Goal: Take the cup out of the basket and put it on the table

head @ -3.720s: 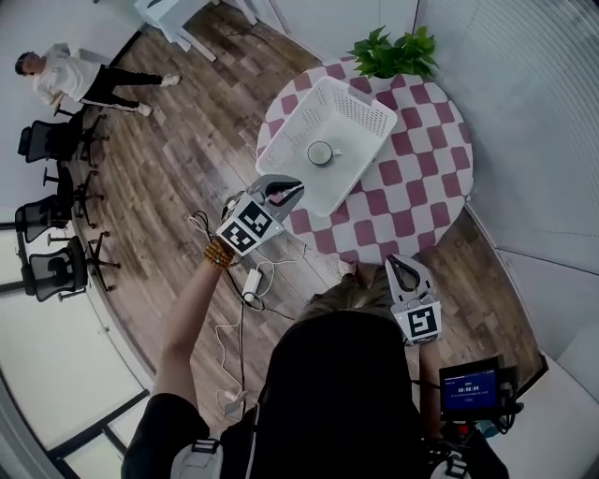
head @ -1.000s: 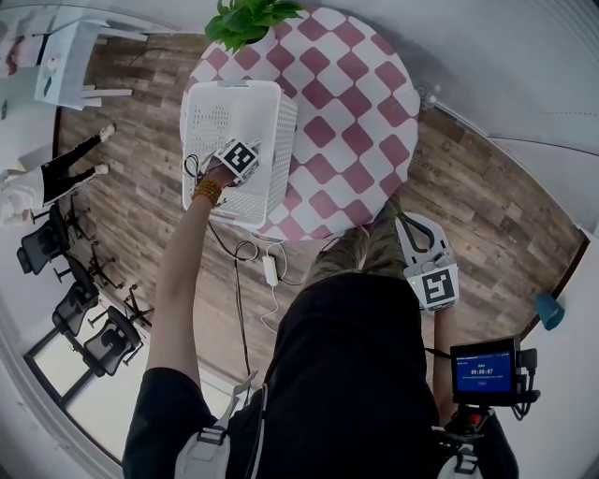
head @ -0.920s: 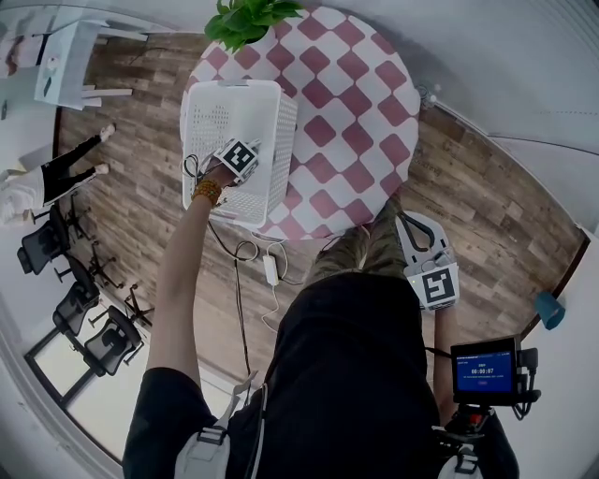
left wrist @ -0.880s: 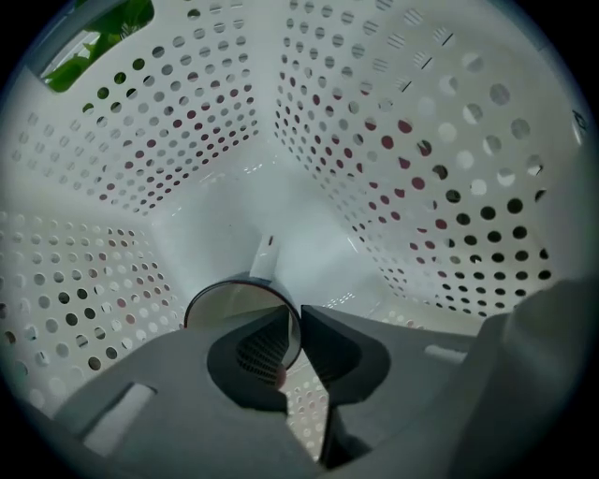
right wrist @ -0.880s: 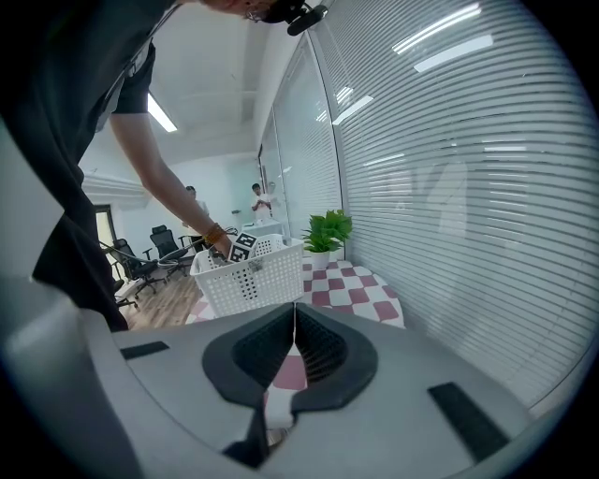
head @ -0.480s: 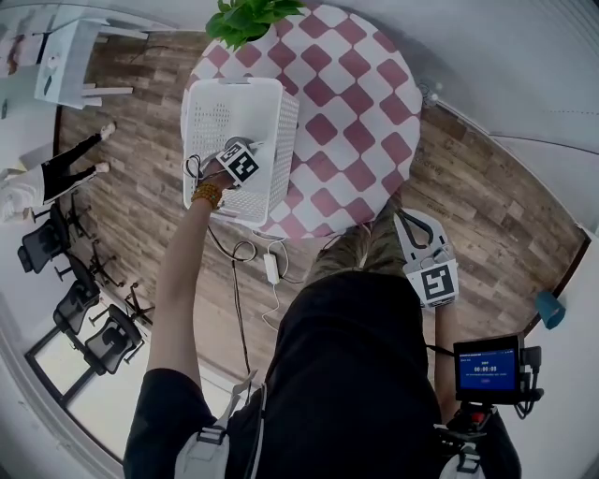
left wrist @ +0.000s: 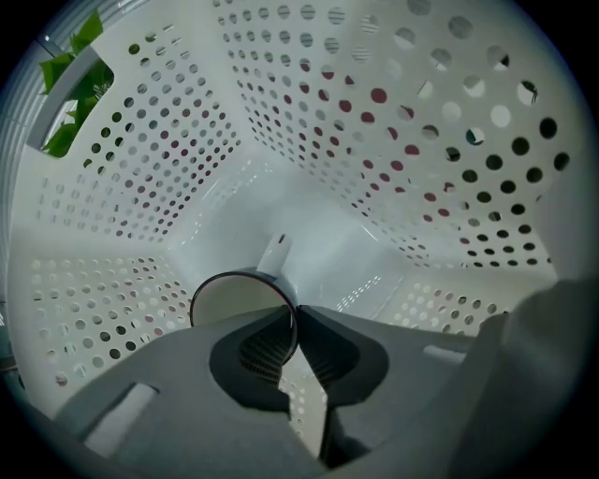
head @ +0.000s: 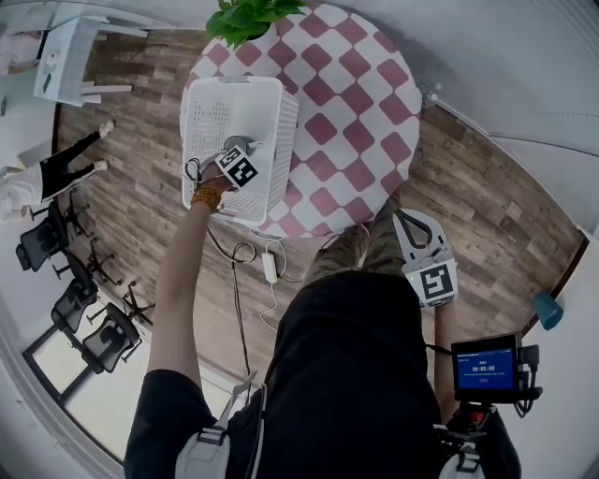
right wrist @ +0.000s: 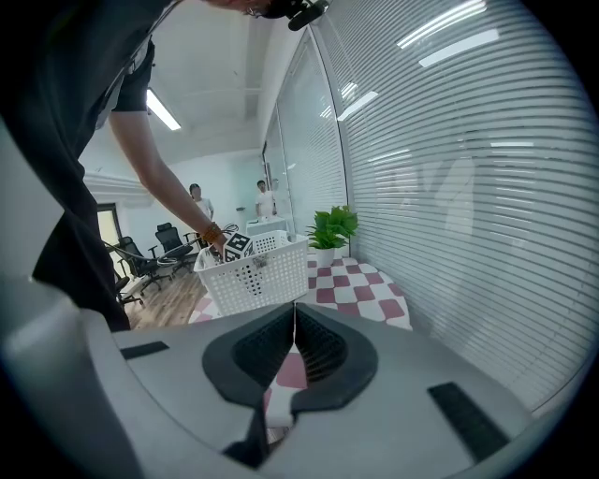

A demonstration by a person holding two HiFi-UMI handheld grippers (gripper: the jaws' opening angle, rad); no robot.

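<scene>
The white perforated basket [head: 286, 140] stands on the checked round table [head: 356, 103]. My left gripper [left wrist: 296, 313] reaches straight down into the basket [left wrist: 140, 168]. Its jaws have just been closing and now pinch the rim of the white cup [left wrist: 239, 299]. The cup tilts on the basket floor, its handle [left wrist: 274, 253] pointing away. From the head view only the left gripper's marker cube [head: 239, 166] shows, and the cup is hidden under it. My right gripper [head: 404, 217] hangs by the person's side, off the table, shut and empty [right wrist: 294, 313].
A potted plant [head: 248, 17] sits at the table's far edge behind the basket. A power strip with cable [head: 270, 269] lies on the wood floor. Office chairs [head: 42, 243] stand at the left. Blinds [right wrist: 449, 187] line the right side.
My left gripper went from above the basket's near edge down into it. Over the last second its marker cube rolled a little. The right gripper stayed put.
</scene>
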